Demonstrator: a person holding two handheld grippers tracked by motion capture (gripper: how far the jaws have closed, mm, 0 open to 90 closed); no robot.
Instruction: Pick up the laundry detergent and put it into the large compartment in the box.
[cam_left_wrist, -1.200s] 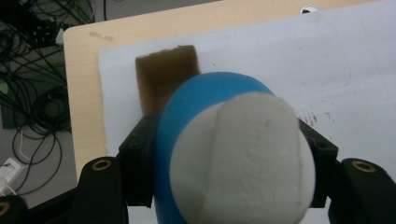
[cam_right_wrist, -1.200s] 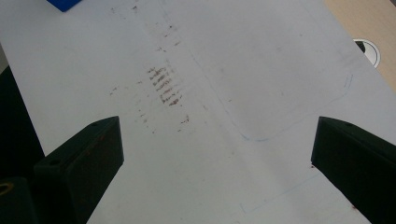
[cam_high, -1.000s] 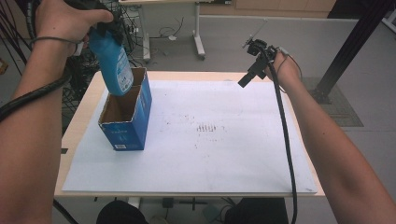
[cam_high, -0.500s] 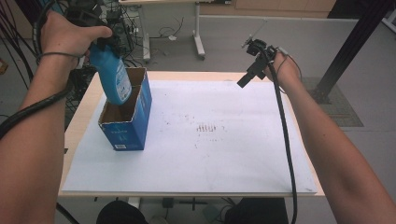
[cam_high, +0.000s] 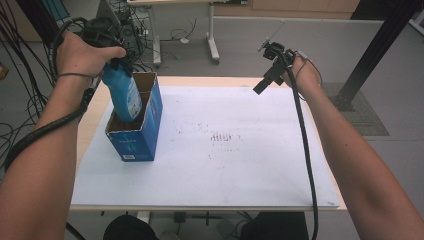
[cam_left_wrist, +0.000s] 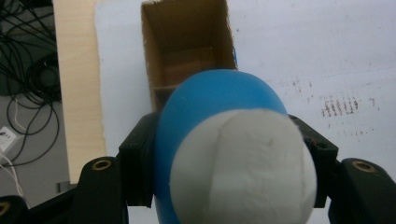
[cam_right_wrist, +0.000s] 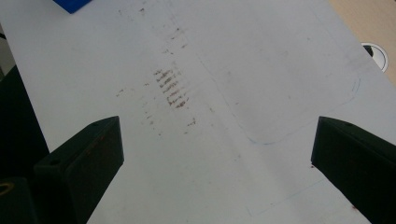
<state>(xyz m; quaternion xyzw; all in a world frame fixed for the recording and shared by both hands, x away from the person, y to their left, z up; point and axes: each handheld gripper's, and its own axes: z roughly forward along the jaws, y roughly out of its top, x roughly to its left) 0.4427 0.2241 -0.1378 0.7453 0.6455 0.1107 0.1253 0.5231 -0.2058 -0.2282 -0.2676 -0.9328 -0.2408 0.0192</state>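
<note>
A blue bottle (cam_high: 125, 97) with a white end (cam_left_wrist: 243, 168) hangs tilted over an open blue cardboard box (cam_high: 135, 142), and its lower end dips into the box's top. My left gripper (cam_high: 117, 66) is shut on the bottle's upper part, a jaw on each side of it. In the left gripper view the brown inside of the box (cam_left_wrist: 187, 46) lies just beyond the bottle (cam_left_wrist: 215, 102). My right gripper (cam_high: 261, 87) hovers open over the far right of the table, nothing between its jaws (cam_right_wrist: 215, 154).
A white sheet (cam_high: 225, 170) with dark smudges (cam_high: 222, 136) covers the wooden table (cam_high: 90, 125). The box stands near the sheet's left edge. Cables (cam_high: 20, 100) lie on the floor to the left, and a black post (cam_high: 370, 60) stands at the right.
My left hand has come down with the bottle, so its lower end now sits inside the box's opening. The right gripper has stayed where it was.
</note>
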